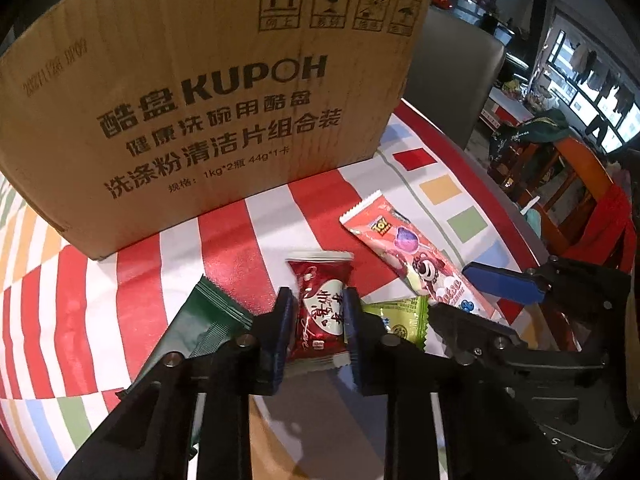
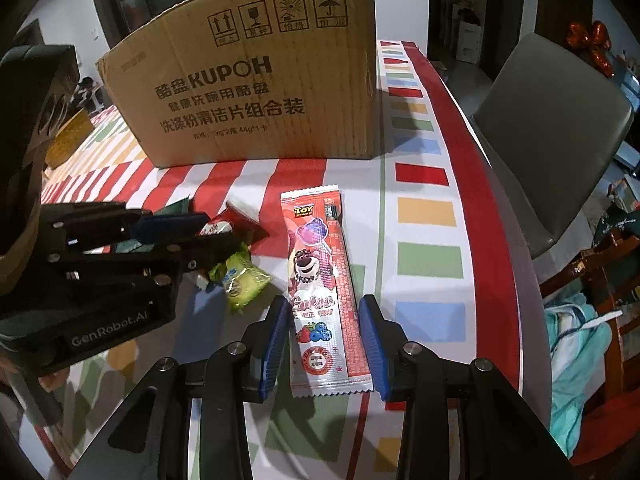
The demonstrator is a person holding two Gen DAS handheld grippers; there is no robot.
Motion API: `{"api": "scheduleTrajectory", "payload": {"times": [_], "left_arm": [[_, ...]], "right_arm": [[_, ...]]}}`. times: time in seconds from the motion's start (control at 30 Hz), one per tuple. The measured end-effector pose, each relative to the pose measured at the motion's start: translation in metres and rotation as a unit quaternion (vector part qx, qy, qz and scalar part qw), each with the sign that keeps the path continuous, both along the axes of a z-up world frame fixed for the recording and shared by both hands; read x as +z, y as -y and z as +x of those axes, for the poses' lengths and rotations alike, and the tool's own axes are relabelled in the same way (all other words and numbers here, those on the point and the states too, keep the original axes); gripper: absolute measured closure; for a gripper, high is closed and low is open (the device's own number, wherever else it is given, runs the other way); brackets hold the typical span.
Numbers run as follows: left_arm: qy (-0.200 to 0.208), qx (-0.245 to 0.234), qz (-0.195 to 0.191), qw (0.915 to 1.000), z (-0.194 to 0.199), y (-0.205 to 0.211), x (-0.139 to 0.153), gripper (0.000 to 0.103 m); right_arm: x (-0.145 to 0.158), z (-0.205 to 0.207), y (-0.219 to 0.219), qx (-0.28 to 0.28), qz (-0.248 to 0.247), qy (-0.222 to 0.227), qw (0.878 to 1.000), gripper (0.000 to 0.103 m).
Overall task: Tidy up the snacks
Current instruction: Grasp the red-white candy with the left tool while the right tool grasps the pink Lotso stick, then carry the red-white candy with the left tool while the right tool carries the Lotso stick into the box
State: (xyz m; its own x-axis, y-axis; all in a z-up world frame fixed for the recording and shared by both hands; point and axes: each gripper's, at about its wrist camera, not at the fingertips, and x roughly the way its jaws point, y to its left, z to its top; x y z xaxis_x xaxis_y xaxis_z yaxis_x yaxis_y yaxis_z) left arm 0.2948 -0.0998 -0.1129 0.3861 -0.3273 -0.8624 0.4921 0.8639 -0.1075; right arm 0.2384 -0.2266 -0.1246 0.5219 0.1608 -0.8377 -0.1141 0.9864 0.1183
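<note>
A red candy packet (image 1: 320, 308) lies on the striped tablecloth between the fingers of my left gripper (image 1: 316, 300), which press its sides. A long pink Lotso lollipop packet (image 2: 320, 276) lies between the open fingers of my right gripper (image 2: 325, 316), with gaps on both sides; it also shows in the left wrist view (image 1: 412, 256). A dark green packet (image 1: 200, 320) lies left of the red one and a light green packet (image 1: 400, 316) right of it, also seen in the right wrist view (image 2: 242, 280). A large cardboard box (image 1: 200, 92) stands behind the snacks.
The table edge with a red border (image 2: 476, 184) runs along the right. A grey chair (image 2: 548, 132) stands beyond it. An orange wooden chair (image 1: 580, 200) with clothes is at far right. My left gripper's body (image 2: 80, 272) fills the left of the right wrist view.
</note>
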Motion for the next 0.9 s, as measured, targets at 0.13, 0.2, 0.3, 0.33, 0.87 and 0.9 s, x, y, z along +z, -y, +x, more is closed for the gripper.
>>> {"api": "scheduleTrajectory", "payload": {"times": [0.13, 0.2, 0.3, 0.33, 0.87, 0.9], "left_arm": [[-0.001, 0.007, 0.0, 1.0, -0.001, -0.002, 0.0, 0.081], [0.004, 0.008, 0.001, 1.0, -0.004, -0.005, 0.003, 0.081], [0.011, 0.013, 0.005, 0.9998, -0.009, -0.007, 0.008, 0.081], [0.015, 0.014, 0.006, 0.9998, -0.011, -0.007, 0.01, 0.081], [0.053, 0.038, -0.024, 0.9976, -0.043, -0.017, 0.052, 0.081], [0.056, 0.039, -0.027, 0.9973, -0.044, -0.018, 0.055, 0.081]], "right_arm": [[0.0, 0.003, 0.0, -0.003, 0.0, 0.002, 1.0, 0.071], [0.0, 0.004, 0.003, -0.004, 0.009, -0.001, 1.0, 0.075], [0.0, 0.004, 0.006, -0.007, 0.024, -0.005, 1.0, 0.078], [0.0, 0.003, 0.006, -0.007, 0.025, -0.004, 1.0, 0.079], [0.043, -0.021, 0.007, -0.001, 0.034, 0.051, 0.998, 0.081], [0.047, -0.022, 0.007, 0.001, 0.035, 0.057, 0.998, 0.081]]}}
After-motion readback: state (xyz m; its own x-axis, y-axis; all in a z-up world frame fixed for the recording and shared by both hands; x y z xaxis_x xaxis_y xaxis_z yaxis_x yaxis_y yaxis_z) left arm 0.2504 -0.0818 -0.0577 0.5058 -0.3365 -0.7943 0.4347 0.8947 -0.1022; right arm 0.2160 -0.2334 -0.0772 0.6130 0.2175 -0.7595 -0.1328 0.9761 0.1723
